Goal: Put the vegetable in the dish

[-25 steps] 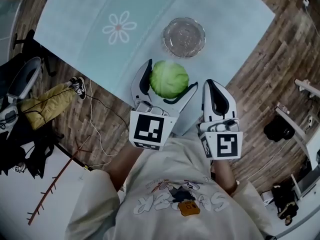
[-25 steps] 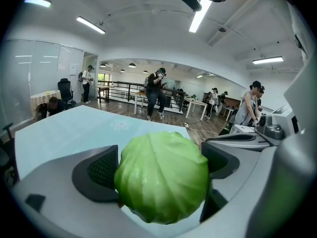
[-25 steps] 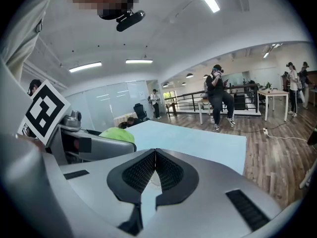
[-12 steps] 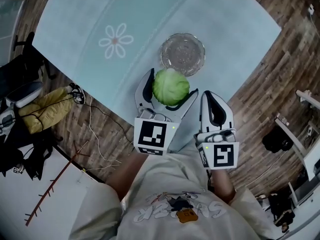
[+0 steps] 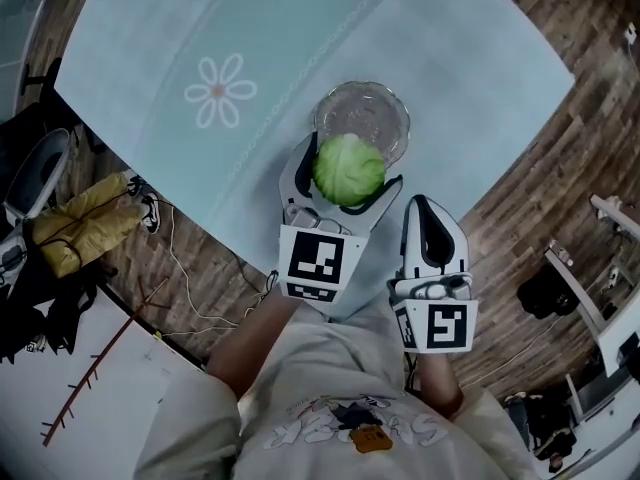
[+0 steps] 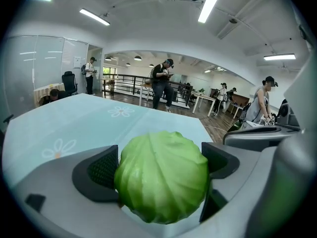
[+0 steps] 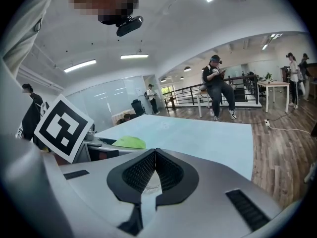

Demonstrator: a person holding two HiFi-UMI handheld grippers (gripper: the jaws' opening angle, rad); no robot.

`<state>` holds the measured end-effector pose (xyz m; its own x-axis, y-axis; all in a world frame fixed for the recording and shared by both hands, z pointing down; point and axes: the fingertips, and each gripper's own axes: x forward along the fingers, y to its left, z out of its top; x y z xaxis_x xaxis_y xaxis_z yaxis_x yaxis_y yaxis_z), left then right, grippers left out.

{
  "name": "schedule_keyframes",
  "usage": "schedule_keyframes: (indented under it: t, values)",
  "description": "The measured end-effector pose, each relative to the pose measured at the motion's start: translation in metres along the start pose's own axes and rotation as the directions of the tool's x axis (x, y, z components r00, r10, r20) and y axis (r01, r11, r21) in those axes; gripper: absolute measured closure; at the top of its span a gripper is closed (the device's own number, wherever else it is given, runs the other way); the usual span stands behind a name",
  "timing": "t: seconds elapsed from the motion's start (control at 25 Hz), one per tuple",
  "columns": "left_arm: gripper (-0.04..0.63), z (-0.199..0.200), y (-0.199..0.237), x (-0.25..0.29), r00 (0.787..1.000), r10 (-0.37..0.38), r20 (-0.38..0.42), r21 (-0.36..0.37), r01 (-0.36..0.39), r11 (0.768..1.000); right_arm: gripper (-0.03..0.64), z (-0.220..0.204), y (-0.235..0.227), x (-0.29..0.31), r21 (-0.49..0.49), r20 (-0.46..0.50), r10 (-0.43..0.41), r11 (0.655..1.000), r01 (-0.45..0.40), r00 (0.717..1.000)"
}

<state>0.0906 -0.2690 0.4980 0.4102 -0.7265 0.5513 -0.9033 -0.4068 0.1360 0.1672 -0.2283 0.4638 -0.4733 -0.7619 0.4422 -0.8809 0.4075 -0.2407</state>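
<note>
A round green cabbage [image 5: 348, 169] is clamped between the jaws of my left gripper [image 5: 343, 173], raised over the near rim of a clear glass dish [image 5: 366, 116] on the pale blue table. In the left gripper view the cabbage [image 6: 162, 176] fills the gap between both black pads. My right gripper [image 5: 433, 230] hangs lower right, off the table's near edge, its jaws pressed together with nothing between them. From the right gripper view, a sliver of the cabbage [image 7: 130, 142] shows past the left gripper's marker cube.
The table [image 5: 250, 38] has white flower prints [image 5: 219, 91]. Wood floor lies around it, with cables and a yellow jacket [image 5: 78, 223] at left. Several people stand or sit in the room beyond the table [image 6: 161, 78].
My left gripper has carried the cabbage forward, from the table's near part to over the dish's near rim. The right gripper stayed shut and drifted little.
</note>
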Motion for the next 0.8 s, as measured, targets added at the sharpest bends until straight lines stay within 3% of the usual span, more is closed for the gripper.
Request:
schedule_keyframes:
  t: [0.8]
  values:
    - [0.066,-0.027,0.021,0.073,0.995,0.06,-0.084,0.029,-0.058,0.998,0.594,-0.021,-0.025,0.025,0.042,-0.033,-0.006,0.999,0.007,0.999]
